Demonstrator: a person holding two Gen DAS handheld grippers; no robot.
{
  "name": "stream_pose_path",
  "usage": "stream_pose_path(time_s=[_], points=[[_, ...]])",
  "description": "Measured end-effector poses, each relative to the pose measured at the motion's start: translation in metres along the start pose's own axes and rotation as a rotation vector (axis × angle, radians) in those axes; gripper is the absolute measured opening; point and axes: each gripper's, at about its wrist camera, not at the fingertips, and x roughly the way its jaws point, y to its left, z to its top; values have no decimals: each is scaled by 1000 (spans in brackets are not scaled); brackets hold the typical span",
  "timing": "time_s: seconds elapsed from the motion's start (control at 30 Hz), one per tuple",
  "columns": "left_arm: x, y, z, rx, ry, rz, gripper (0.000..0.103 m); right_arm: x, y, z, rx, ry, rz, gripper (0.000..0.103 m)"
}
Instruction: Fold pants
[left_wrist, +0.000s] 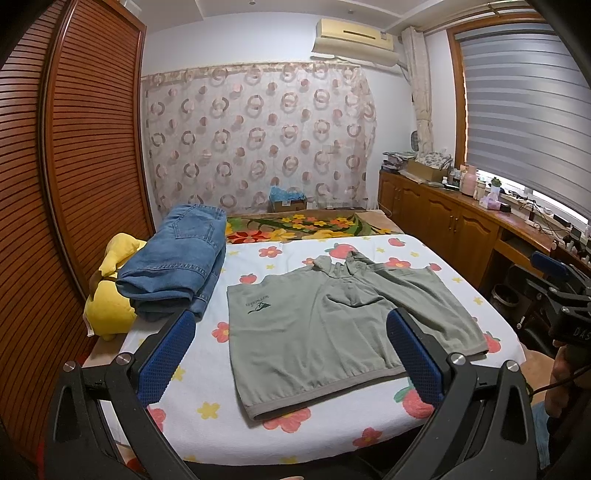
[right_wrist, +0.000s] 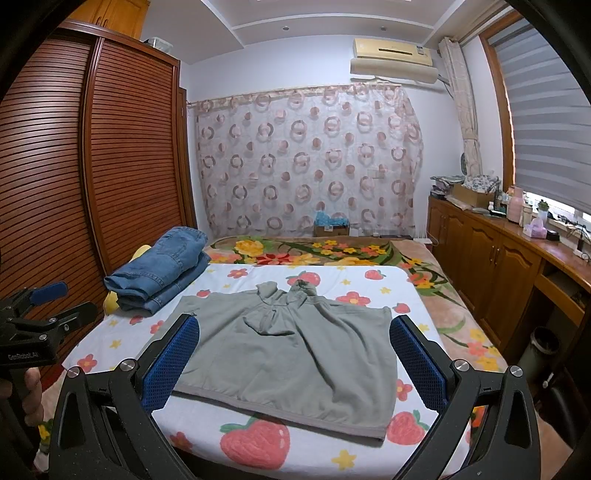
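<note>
Left wrist view: my left gripper (left_wrist: 291, 354) and right gripper (right_wrist: 295, 360) both hang spread wide, holding nothing, above green shorts (left_wrist: 332, 325) beside folded jeans (left_wrist: 177, 266)

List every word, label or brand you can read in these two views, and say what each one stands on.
"GenRobot.AI": on the black body of the left gripper, seen from the right wrist.
"DAS": cut off at the frame edge, on the black right gripper.
Dark green logo text on the grey-green shorts: too blurred to read.
Label on the cardboard box: too small.
</note>
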Motion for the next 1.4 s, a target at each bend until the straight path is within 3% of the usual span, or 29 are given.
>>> stream_pose_path(time_s=[1.4], points=[[-8, -12, 6, 3, -7, -6, 103, -4, 2, 0, -11, -20, 6, 103]])
